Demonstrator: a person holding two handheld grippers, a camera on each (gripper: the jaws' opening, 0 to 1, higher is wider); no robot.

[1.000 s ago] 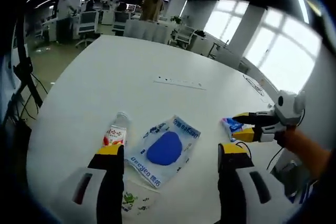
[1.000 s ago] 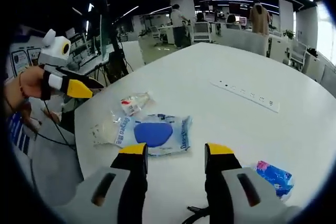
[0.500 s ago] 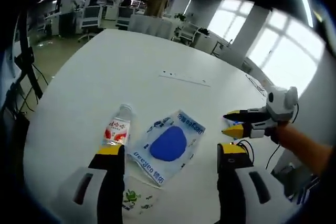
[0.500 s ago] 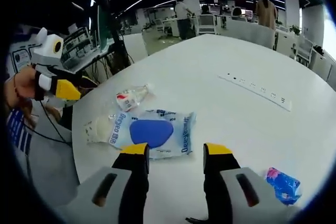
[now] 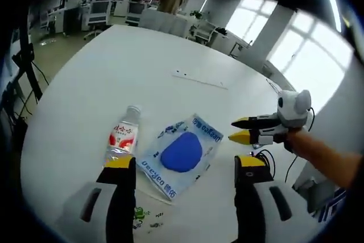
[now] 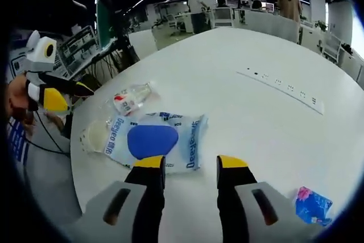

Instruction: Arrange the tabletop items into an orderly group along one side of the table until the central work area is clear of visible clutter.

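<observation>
A white packet with a blue oval (image 5: 182, 152) lies flat on the round white table (image 5: 131, 78), just ahead of my left gripper (image 5: 185, 166), which is open and holds nothing. A small water bottle with a red label (image 5: 122, 138) lies on its side left of the packet. My right gripper (image 5: 238, 130) comes in from the right, just past the packet's right corner. In the right gripper view the packet (image 6: 153, 140) sits right before my open right gripper (image 6: 190, 164), the bottle (image 6: 129, 98) beyond it. The left gripper (image 6: 71, 94) hovers at the table's left edge.
A clear pouch (image 6: 94, 135) rests against the packet's left end. A small blue and pink packet (image 6: 311, 206) lies at the lower right. A clear wrapper with green print (image 5: 145, 217) lies between my left jaws. A white power strip (image 5: 199, 79) crosses the far side. Office desks and people stand beyond.
My right gripper has come closer to the blue-oval packet and now hides the small blue and pink packet in the left gripper view. Both cameras shifted slightly; the items lie as before.
</observation>
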